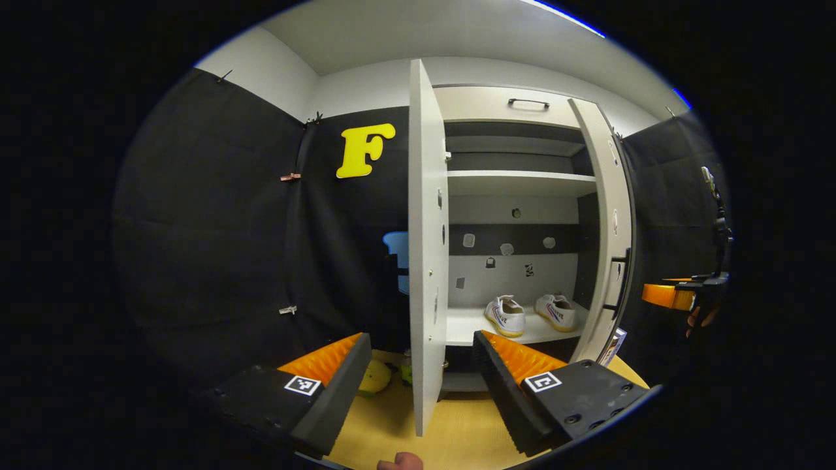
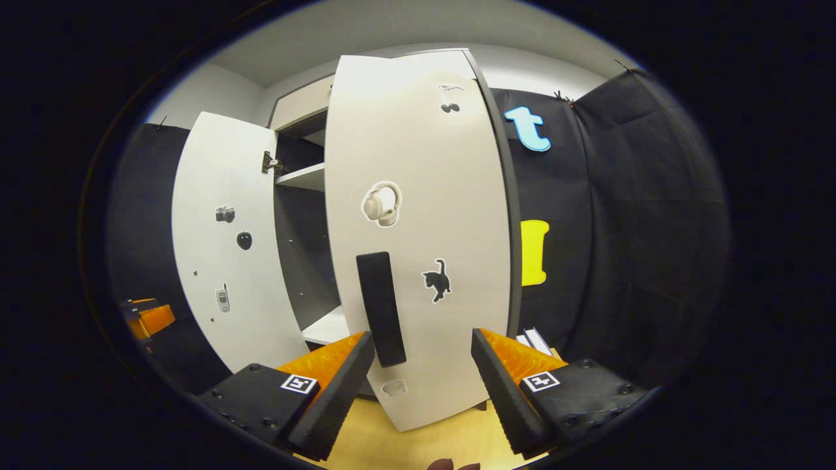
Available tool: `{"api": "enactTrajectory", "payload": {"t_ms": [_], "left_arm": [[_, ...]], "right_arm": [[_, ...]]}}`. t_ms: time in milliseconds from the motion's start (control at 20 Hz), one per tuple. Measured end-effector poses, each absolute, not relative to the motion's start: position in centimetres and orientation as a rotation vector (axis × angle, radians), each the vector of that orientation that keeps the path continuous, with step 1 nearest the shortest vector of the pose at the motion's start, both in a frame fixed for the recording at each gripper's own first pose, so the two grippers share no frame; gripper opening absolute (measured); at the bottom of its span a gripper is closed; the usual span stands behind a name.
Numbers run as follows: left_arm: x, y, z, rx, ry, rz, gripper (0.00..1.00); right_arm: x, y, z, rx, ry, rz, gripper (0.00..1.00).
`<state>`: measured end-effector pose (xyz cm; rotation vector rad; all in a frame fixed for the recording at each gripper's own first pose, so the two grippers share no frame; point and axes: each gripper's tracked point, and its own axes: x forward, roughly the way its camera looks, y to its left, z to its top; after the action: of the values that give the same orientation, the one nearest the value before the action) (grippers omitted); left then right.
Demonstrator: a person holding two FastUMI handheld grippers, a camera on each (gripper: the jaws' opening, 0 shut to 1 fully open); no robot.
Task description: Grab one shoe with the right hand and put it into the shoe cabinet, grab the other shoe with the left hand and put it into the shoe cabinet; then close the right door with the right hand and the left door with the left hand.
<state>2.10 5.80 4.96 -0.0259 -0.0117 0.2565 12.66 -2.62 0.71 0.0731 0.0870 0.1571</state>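
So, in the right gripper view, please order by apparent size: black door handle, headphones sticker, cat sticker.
Largest to smallest:
1. black door handle
2. headphones sticker
3. cat sticker
All sit on the same door, so nearness matters little.

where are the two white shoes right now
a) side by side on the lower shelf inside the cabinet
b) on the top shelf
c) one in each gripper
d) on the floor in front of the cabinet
a: in the left gripper view both white shoes sit side by side on the lower shelf inside the cabinet, whose doors are open, and the left gripper is open and empty.
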Motion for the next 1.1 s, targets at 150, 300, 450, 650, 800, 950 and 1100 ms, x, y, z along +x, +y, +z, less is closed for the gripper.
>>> {"api": "enactTrajectory", "payload": {"t_ms": [150,300,450,650,800,950,1100], "left_arm": [[2.3,8.6,5.0,-0.019,-0.009,0.283,0.97],[3.4,11.6,4.9,-0.021,-0.011,0.300,0.97],[4.5,14.1,5.1,-0.022,-0.020,0.311,0.97],[6.8,17.5,5.1,-0.016,-0.027,0.314,0.97],[8.5,19.3,4.7,-0.003,-0.019,0.313,0.97],[10.6,20.3,3.8,0.017,0.006,0.290,0.97],[12.4,19.6,3.0,0.023,0.032,0.236,0.97]], "right_arm": [[11.3,-2.0,1.6,0.084,0.070,0.153,0.98],[10.1,-2.0,2.6,0.118,0.048,0.141,0.98],[9.0,-1.7,3.3,0.121,0.029,0.134,0.98],[7.6,-1.1,3.9,0.101,0.011,0.119,0.97],[7.0,-0.8,4.3,0.097,-0.001,0.098,0.98],[6.7,-0.9,4.8,0.100,-0.015,0.072,0.97],[6.6,-1.2,5.2,0.093,-0.025,0.048,0.98]]}}
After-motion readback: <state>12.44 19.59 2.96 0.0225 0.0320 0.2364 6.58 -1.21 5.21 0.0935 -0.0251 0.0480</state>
